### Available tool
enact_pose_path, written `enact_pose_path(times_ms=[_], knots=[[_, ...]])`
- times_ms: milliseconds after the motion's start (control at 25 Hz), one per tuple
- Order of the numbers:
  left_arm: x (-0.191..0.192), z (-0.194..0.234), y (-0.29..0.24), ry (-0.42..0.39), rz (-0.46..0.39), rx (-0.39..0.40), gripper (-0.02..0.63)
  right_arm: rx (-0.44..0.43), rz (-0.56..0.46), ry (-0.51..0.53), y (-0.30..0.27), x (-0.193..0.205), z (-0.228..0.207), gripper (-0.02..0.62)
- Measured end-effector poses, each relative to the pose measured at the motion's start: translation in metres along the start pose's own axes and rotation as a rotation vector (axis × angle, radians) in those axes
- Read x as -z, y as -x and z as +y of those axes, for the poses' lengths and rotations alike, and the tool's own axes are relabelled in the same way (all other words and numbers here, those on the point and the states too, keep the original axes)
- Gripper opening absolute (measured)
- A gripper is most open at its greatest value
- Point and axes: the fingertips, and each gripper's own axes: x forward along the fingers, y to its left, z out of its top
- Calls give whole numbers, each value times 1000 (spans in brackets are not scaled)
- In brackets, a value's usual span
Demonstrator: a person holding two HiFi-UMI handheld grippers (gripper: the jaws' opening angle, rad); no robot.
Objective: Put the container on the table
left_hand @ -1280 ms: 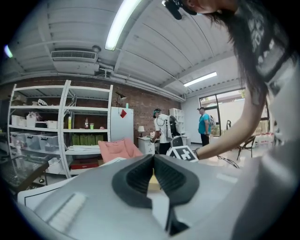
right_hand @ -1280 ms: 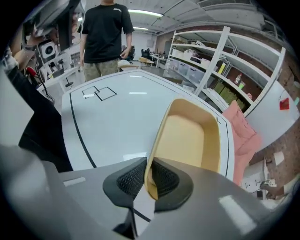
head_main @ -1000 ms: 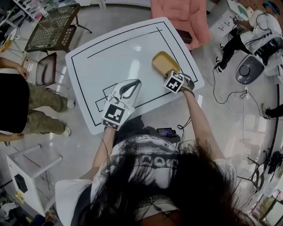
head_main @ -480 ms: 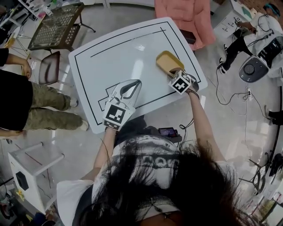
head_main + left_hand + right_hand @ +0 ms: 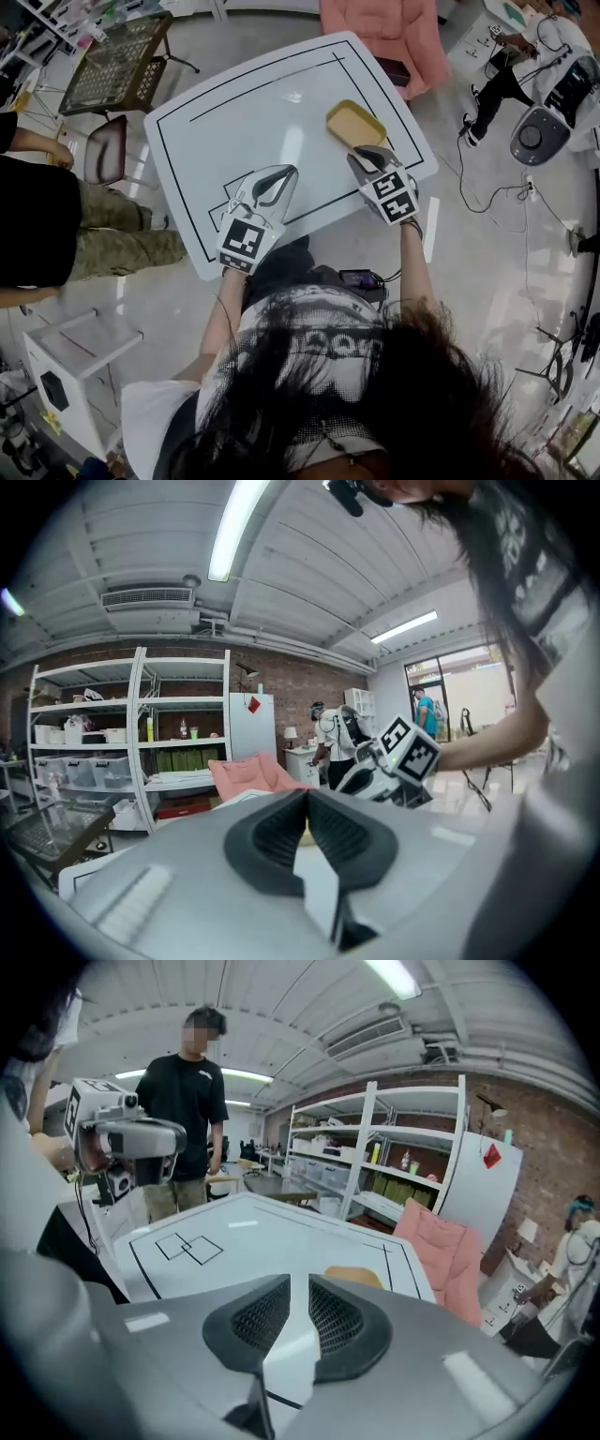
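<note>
The yellow container [image 5: 355, 123] sits flat on the white table [image 5: 244, 112], in the upper right of the head view, close to the table's right edge and by the black border line; in the right gripper view it shows as a low yellow shape [image 5: 354, 1277] just above the right-hand jaw, in the middle of the frame. The right gripper [image 5: 359, 153] points at it from just below in the head view; the tips are just beside the container's near rim, and the rim is not between them. In its own view the right gripper [image 5: 300, 1283] has its jaws a narrow slit apart; only bare table shows through the gap, so it holds nothing.

The left gripper [image 5: 284, 174] lies over the table's near part, at the centre of the head view, well apart from the container; in its own view [image 5: 306, 797] the dark pads meet at the tip and grip nothing; the right gripper's marker cube [image 5: 410, 748] shows to the right of centre there.

A pink chair [image 5: 384, 28] stands beyond the table at the top of the head view; a person in a black shirt [image 5: 183, 1101] stands at the upper left of the right gripper view; white shelving [image 5: 375, 1166] fills that view's middle distance.
</note>
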Motion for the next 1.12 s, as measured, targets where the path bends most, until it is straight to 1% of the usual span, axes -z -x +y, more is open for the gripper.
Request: enact_pose_path(times_ms=[160,320,560,840,1120], knots=[[-6,-17,5,-12,-4,21,0,44,-106,-78,40,-14,20,57],[-9,-36,9,-21,-7,42,0,70,-166,-121,76,-15,39,57],[-9,-72,25,-32,-5,70,0,86,-219,-157,119,-4,75,52],[-11,-120,47,-32,-4,82,0,77,-275,-178,169,10,109,48],[-6,-154,71,-53,-6,81,0,63,-292,-168,192,26,139,44]])
